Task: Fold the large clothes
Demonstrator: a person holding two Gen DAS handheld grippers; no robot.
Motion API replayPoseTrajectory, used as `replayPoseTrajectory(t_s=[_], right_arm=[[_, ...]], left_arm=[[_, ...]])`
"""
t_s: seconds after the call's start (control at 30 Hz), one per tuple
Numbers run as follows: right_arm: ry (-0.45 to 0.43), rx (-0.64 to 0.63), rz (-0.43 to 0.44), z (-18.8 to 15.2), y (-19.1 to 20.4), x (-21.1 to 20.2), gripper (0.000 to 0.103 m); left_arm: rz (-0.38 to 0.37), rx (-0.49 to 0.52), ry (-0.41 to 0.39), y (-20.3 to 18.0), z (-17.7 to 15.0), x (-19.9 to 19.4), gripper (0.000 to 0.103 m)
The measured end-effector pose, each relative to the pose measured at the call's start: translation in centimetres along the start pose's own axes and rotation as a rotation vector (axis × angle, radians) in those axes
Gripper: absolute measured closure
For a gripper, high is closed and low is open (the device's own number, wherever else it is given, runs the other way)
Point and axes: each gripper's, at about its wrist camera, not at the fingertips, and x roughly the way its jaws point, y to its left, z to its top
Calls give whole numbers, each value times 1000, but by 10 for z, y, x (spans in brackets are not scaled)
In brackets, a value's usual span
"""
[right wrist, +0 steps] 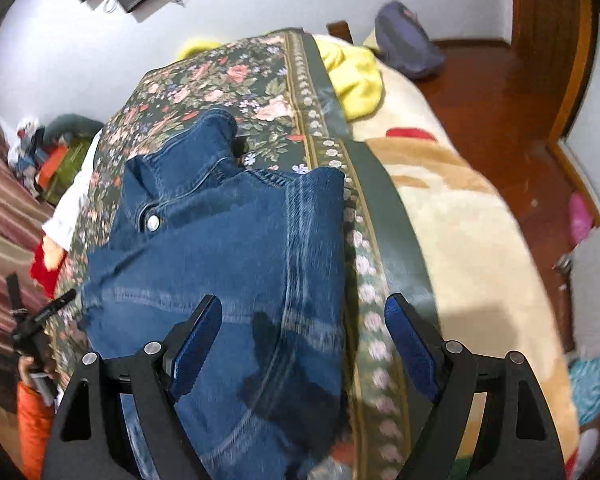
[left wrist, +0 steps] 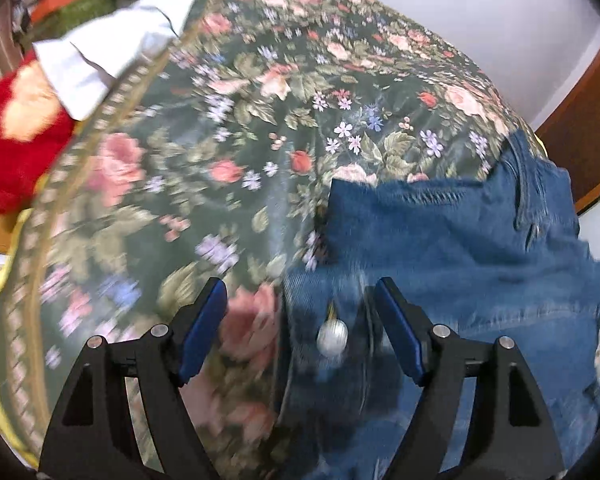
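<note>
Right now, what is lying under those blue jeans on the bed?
The jeans lie on a dark green floral bedspread with a flowered border. Beside it a cream blanket shows. Whether anything lies between jeans and bedspread is covered and cannot be seen.

**Blurred, cut off, hidden**

Smeared by motion near the left wrist lens: floral bedspread (left wrist: 228, 128) and the metal button (left wrist: 332, 337) on the jeans (left wrist: 452, 248). Jeans cut off at the lower edge in both views. Bedspread hidden wherever denim lies over it. Too small to identify: clutter (right wrist: 40, 160) at far left, pink object (right wrist: 580, 216) on the floor.
</note>
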Motion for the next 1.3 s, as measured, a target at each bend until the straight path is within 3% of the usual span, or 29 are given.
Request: replayPoseTrajectory(t_s=[0.2, 0.27, 0.33, 0.4, 0.43, 0.5, 0.53, 0.7, 0.9, 1.13, 1.3], right_arm=[[34, 53, 44, 25, -7, 31, 21], [26, 44, 52, 33, -6, 36, 22], [17, 25, 53, 38, -3, 37, 28], [9, -1, 67, 43, 3, 40, 45], [11, -9, 71, 43, 6, 40, 48], [11, -43, 30, 45, 14, 46, 64], [10, -61, 19, 44, 17, 48, 67], [-19, -129, -3, 60, 39, 55, 82], [-43, -257, -4, 95, 94, 73, 86], [-90, -401, -18, 121, 168, 106, 86], [-68, -410, -85, 127, 178, 138, 85]], left_arm=[[-99, -17, 69, -10, 28, 47, 27], [-123, -14, 72, -15, 33, 57, 32], [-134, 2, 65, -24, 37, 64, 52], [-114, 26, 47, -34, 40, 66, 68], [-91, 43, 34, -40, 40, 66, 75], [-43, 84, 11, -52, 38, 61, 84], [-18, 102, -7, -54, 37, 57, 87], [96, 148, -146, -56, 24, 13, 90], [150, 103, -227, -14, 27, -34, 90], [244, 41, -184, 31, 35, -18, 90], [248, 17, -133, 44, 34, 12, 88]])
